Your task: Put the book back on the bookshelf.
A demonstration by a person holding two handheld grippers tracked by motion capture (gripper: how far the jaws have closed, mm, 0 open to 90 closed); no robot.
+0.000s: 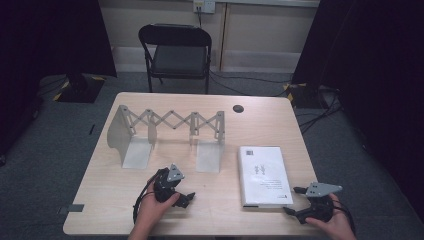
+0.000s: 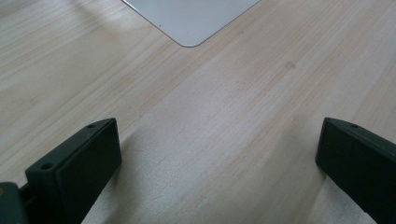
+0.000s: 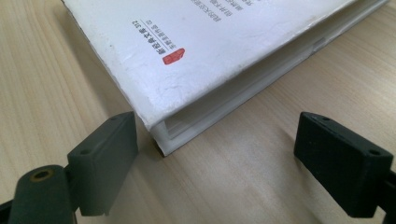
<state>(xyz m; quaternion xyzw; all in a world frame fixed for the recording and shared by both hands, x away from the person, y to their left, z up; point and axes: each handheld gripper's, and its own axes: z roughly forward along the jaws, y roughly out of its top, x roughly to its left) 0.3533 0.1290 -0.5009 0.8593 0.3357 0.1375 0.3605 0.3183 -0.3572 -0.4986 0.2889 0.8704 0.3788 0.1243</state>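
A black folding chair [image 1: 176, 55] stands behind the tabletop [image 1: 260, 112] on grey carpet [image 1: 45, 150], beige wall [image 1: 255, 35] beyond.

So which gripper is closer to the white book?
Right. The right gripper has the corner of the white book just ahead of its open jaws; the left gripper is well apart, toward the rack.

A light wooden desk [image 1: 100, 170] stands on a grey floor. A white book [image 1: 263, 175] lies flat near the desk's right edge. A grey folding rack [image 1: 165, 135] with crossed bars stands in the middle of the desk, toward the far edge. The left gripper [image 1: 186, 199] rests on the desk near the front edge, in front of the rack, held by a hand [image 1: 152, 210]. The right gripper [image 1: 291, 200] sits at the front right corner, just beside the book. A black chair [image 1: 176, 55] stands behind the desk.
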